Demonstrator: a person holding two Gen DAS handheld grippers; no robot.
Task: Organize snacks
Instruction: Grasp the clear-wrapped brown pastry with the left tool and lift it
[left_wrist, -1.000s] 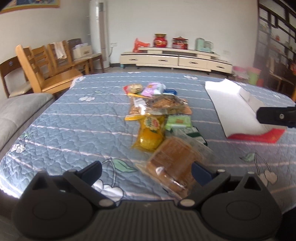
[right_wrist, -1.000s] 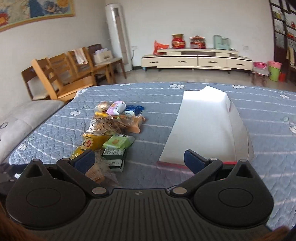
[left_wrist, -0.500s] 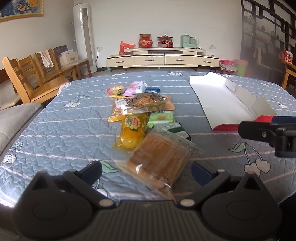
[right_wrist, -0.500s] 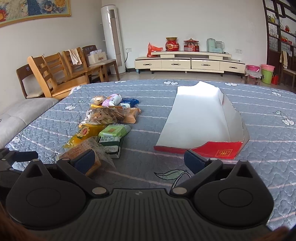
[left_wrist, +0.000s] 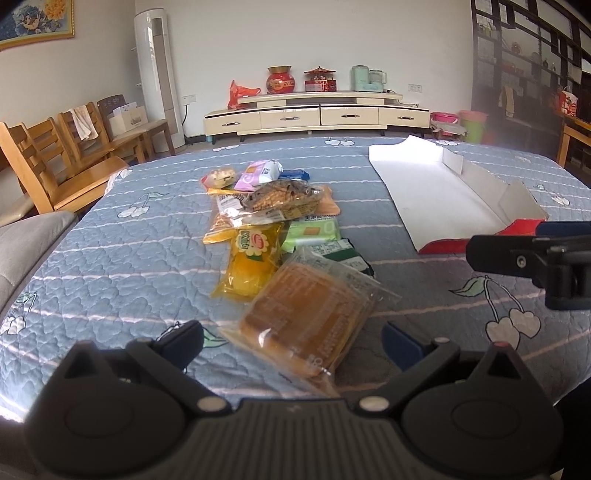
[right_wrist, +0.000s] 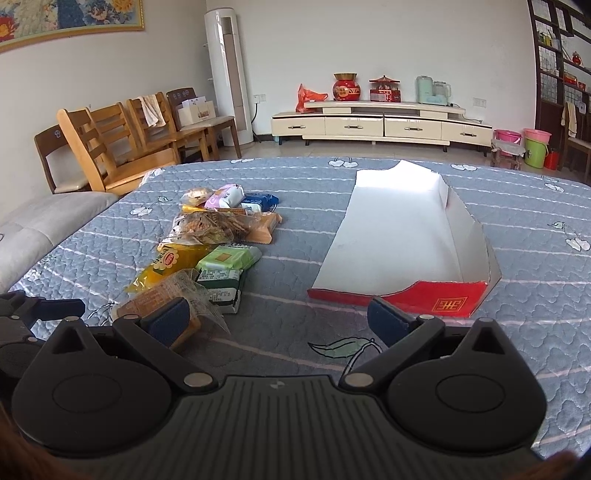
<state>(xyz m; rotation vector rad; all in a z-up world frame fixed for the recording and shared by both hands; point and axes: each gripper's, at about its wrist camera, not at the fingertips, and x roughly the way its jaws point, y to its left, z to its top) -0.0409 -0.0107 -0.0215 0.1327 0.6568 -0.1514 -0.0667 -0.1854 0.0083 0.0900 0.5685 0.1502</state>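
Note:
A pile of snack packets lies on the blue quilted table (left_wrist: 110, 258). Nearest is a clear packet of brown cake (left_wrist: 306, 314), also in the right wrist view (right_wrist: 162, 295). Behind it lie a yellow jelly pouch (left_wrist: 249, 264), a green packet (left_wrist: 314, 230) and a cracker bag (left_wrist: 282, 197). My left gripper (left_wrist: 291, 341) is open, its fingers either side of the cake packet's near end. My right gripper (right_wrist: 279, 323) is open and empty, just before the open white box with a red front flap (right_wrist: 399, 236). The right gripper shows in the left view (left_wrist: 532, 254).
Wooden chairs (right_wrist: 122, 144) stand past the table's far left corner. A grey cushion (right_wrist: 40, 232) lies at the left edge. A cream TV cabinet (right_wrist: 380, 125) stands against the back wall. Bare quilt (right_wrist: 303, 240) lies between the snacks and the box.
Both grippers have drawn back toward the table's near edge. The cake packet now sits fully ahead of the left fingers, and the box's red front flap has come into the right view.

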